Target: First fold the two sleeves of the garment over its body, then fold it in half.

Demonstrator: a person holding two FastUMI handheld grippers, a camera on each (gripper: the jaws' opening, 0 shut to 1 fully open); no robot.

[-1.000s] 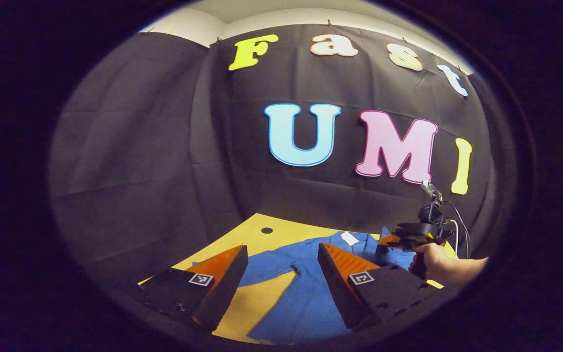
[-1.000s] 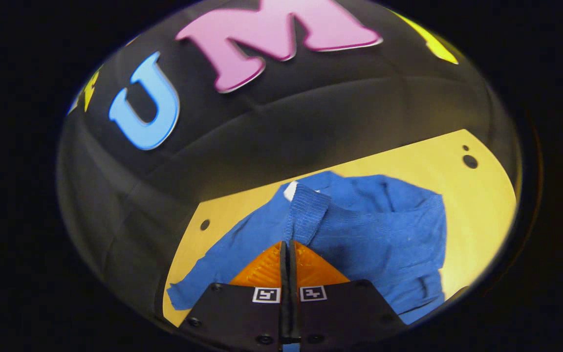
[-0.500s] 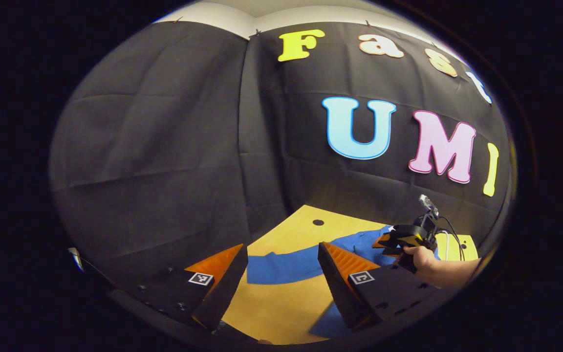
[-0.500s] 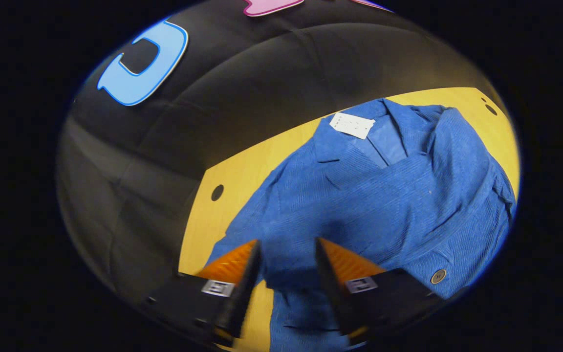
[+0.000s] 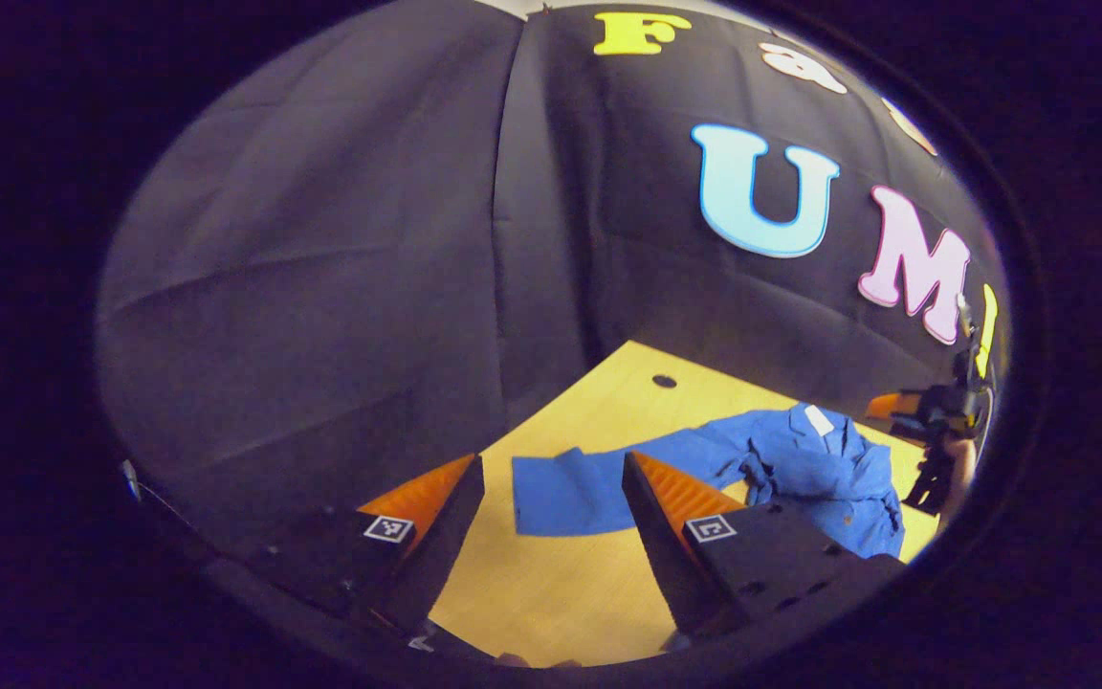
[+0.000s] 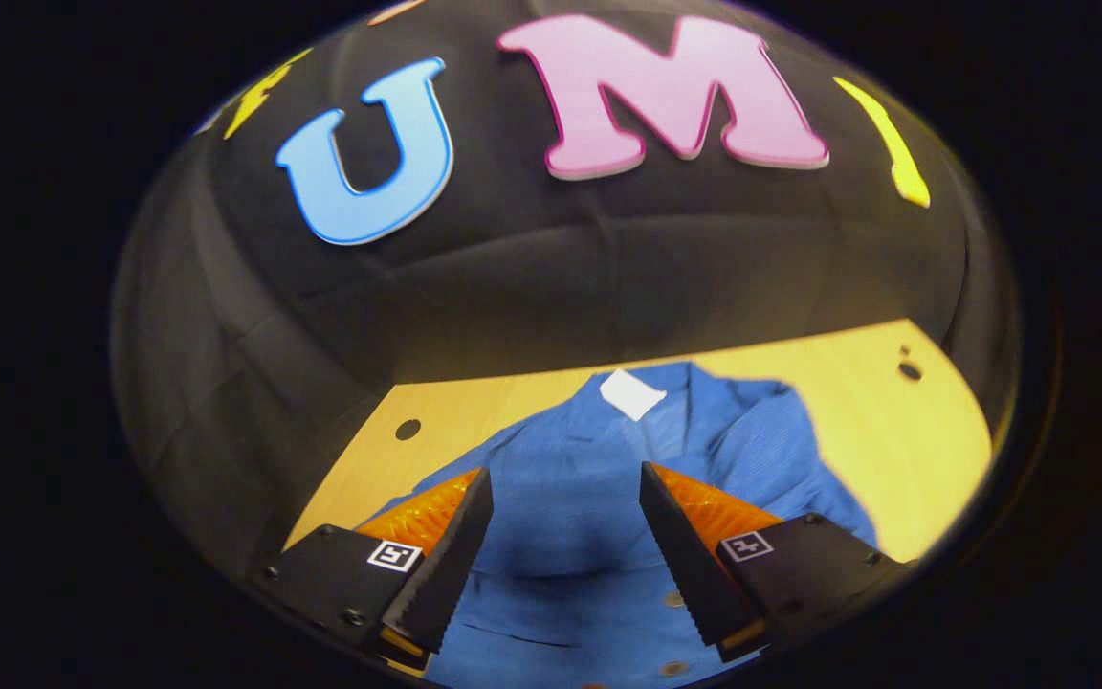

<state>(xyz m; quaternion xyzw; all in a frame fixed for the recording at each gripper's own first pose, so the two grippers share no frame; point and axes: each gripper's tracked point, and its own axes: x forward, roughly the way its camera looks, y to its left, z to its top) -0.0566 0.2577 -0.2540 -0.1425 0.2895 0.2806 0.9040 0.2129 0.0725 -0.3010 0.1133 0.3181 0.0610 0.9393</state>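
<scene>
Blue ribbed garment (image 6: 570, 498) lies rumpled on the smooth wooden tabletop (image 5: 551, 593), one sleeve (image 5: 570, 488) stretched flat. Left tool (image 5: 551, 498) gapes wide, empty, above bare wood; right tool (image 6: 561, 517) hangs spread apart over the garment, gripping nothing.

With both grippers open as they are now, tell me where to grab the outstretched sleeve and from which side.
Take the sleeve at its cuff end, which lies flat on the table farthest from the shirt's body. The left gripper is probably best placed: it is open, with the cuff showing between its fingers. Come down from above, pinching the cuff's edge, since the flat cloth offers no other raised part.
</scene>
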